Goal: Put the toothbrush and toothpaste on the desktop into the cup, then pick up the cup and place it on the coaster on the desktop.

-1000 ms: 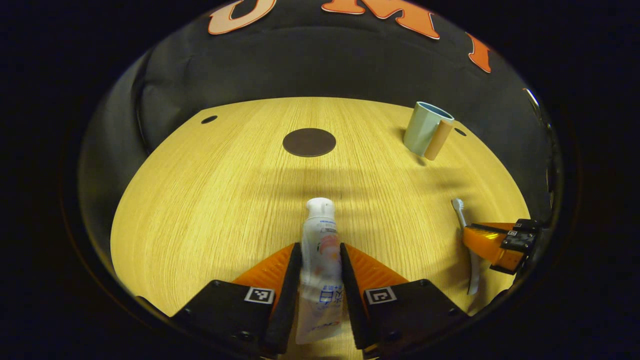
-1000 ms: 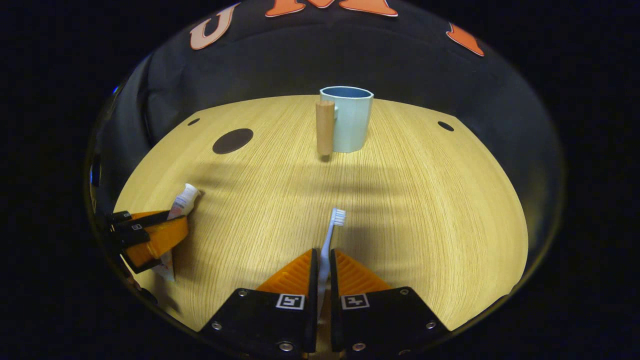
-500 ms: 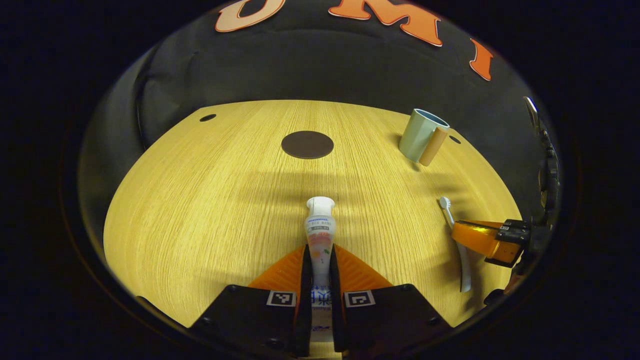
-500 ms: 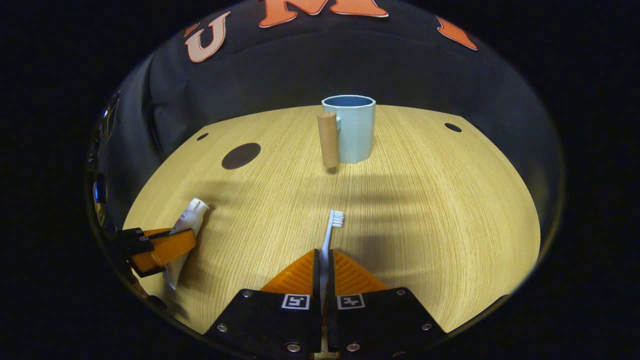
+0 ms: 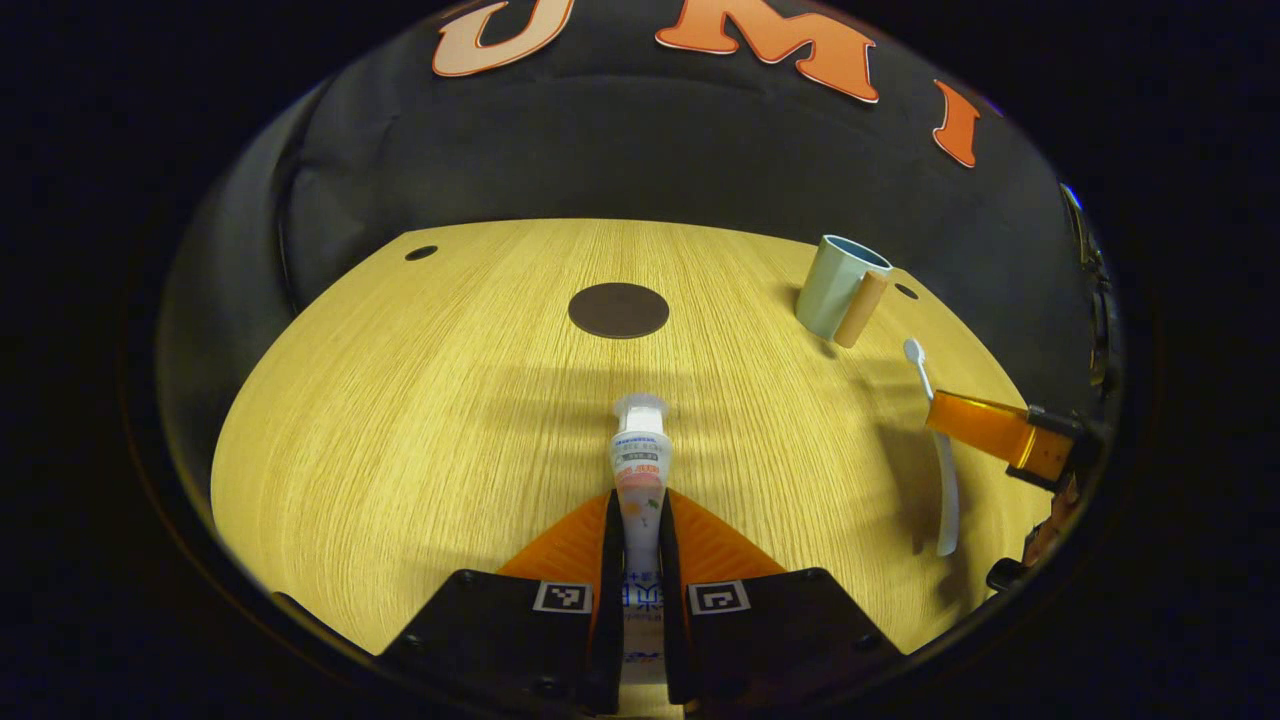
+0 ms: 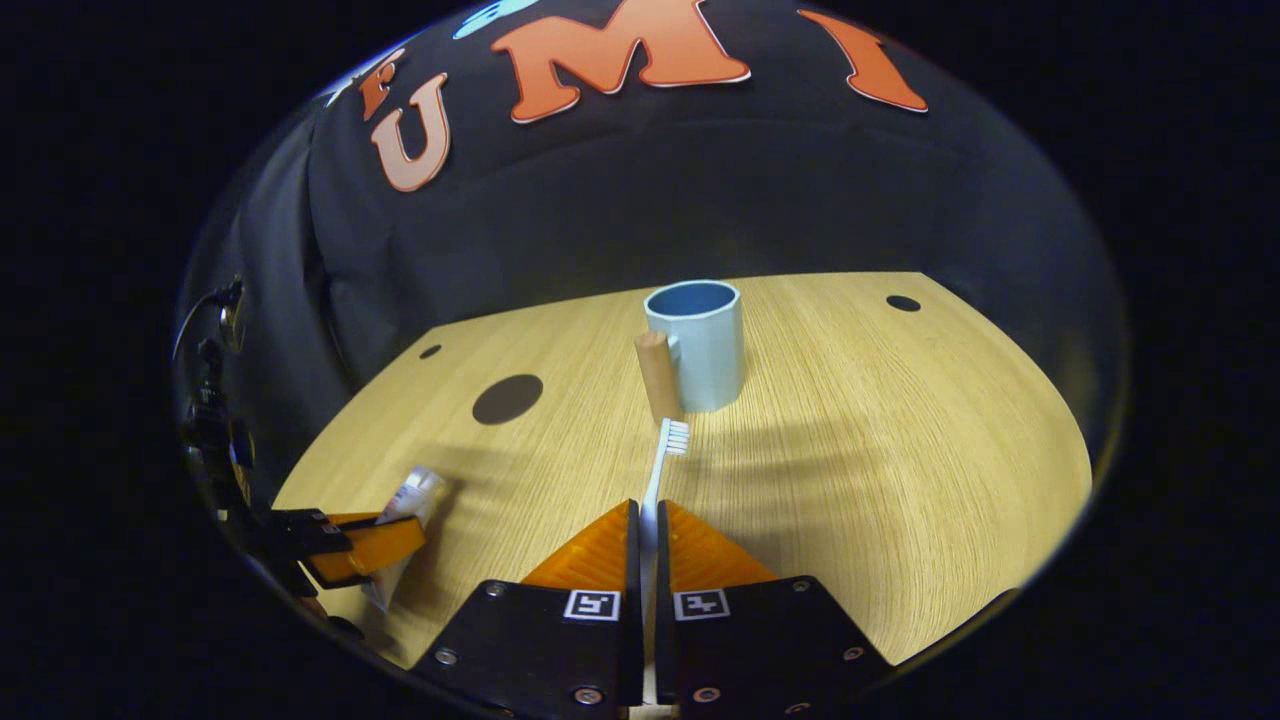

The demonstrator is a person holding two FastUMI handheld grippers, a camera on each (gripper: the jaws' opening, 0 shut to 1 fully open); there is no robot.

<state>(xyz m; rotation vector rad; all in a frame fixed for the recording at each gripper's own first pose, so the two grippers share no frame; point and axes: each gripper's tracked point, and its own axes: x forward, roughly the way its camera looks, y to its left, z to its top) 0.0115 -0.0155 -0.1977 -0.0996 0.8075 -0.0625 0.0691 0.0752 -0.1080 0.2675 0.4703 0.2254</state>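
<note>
The cup (image 6: 697, 342) is judged the heaviest and stiffest piece, rigid-walled with a wooden handle (image 6: 658, 374) on the side toward the right gripper (image 6: 647, 520); it would best be taken by that handle or across the rim. It stands upright well ahead of that gripper, just past the brush head. The coaster (image 5: 618, 310) lies flat well ahead of the left gripper (image 5: 640, 510), apart from the cup. The toothpaste (image 5: 640, 465) is judged soft and light, liable to squash; the left gripper is clenched on its body, cap pointing forward. The toothbrush (image 6: 662, 465) is judged light, thin, slippery and slightly springy; its handle is clamped between the right gripper's fingers, bristles forward toward the cup
</note>
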